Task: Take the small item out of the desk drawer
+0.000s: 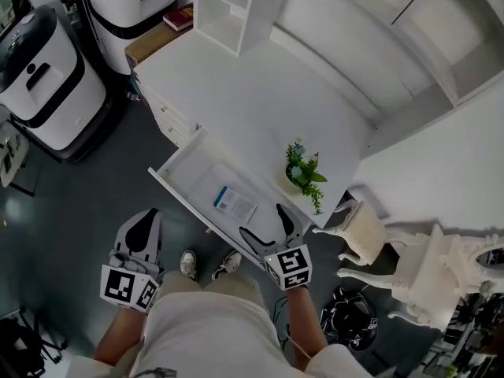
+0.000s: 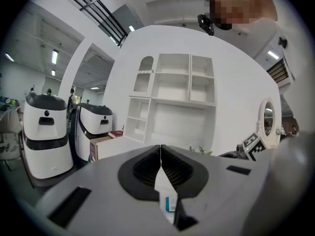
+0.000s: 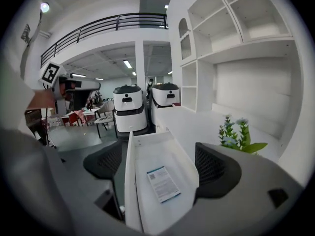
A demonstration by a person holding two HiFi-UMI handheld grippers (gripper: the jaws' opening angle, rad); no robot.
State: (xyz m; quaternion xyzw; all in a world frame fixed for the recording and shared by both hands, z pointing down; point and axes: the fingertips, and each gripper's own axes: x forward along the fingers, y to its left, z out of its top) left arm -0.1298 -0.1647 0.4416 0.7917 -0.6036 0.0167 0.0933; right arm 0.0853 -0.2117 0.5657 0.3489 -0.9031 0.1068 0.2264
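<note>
The desk drawer stands pulled out from the white desk. A small white card with a blue edge lies flat on the drawer's floor. My right gripper is open at the drawer's near end with nothing held. In the right gripper view its jaws straddle the drawer's front panel, and the card lies between and beyond them. My left gripper is shut and empty, low at the left, apart from the drawer. The left gripper view shows its pads touching.
A small green plant stands on the desk beside the drawer. Two white machines stand on the floor at the left. A white ornate chair is at the right. A shelf unit and a red book sit at the desk's far end.
</note>
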